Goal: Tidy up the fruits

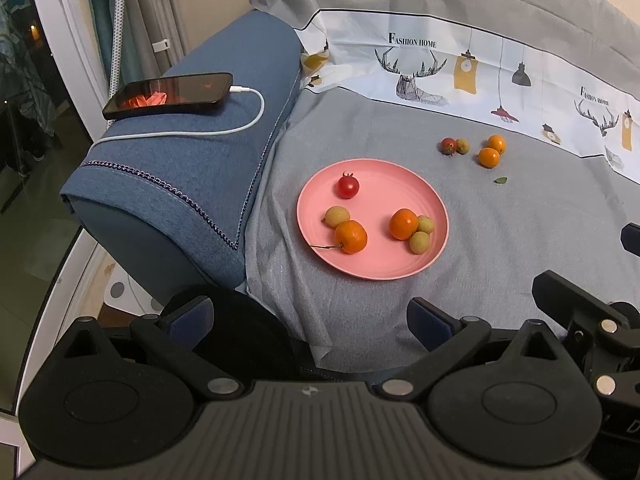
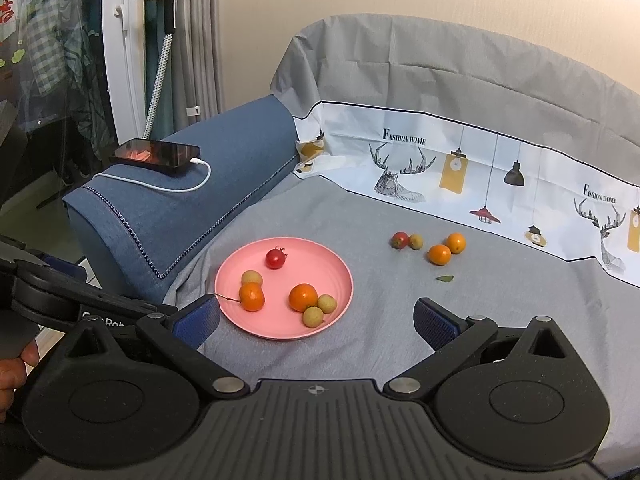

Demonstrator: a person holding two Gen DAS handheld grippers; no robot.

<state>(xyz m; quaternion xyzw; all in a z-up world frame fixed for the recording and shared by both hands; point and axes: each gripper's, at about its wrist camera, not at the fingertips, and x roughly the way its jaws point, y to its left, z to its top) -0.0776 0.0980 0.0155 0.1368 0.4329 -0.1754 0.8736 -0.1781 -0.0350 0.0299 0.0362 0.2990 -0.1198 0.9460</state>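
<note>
A pink plate (image 1: 400, 268) (image 2: 256, 326) lies on the grey cloth. It holds a red tomato (image 1: 348, 186) (image 2: 275, 258), two oranges (image 1: 351, 236) (image 1: 404, 223) and three small yellow-green fruits. Behind and to the right of it, on the cloth, lie a red fruit (image 1: 449, 146) (image 2: 400, 240), a yellow-green fruit (image 1: 463, 146) and two oranges (image 1: 489, 157) (image 1: 497, 144) (image 2: 439, 254). My left gripper (image 1: 312, 320) is open and empty, in front of the plate. My right gripper (image 2: 318, 322) is open and empty, in front of the plate's near right edge.
A blue sofa armrest (image 1: 200, 152) (image 2: 180, 208) stands left of the plate, with a phone (image 1: 168, 94) (image 2: 156, 155) on a white charging cable. A printed sheet (image 1: 460, 64) lines the back. A small green leaf (image 1: 500, 180) (image 2: 445, 278) lies on the cloth.
</note>
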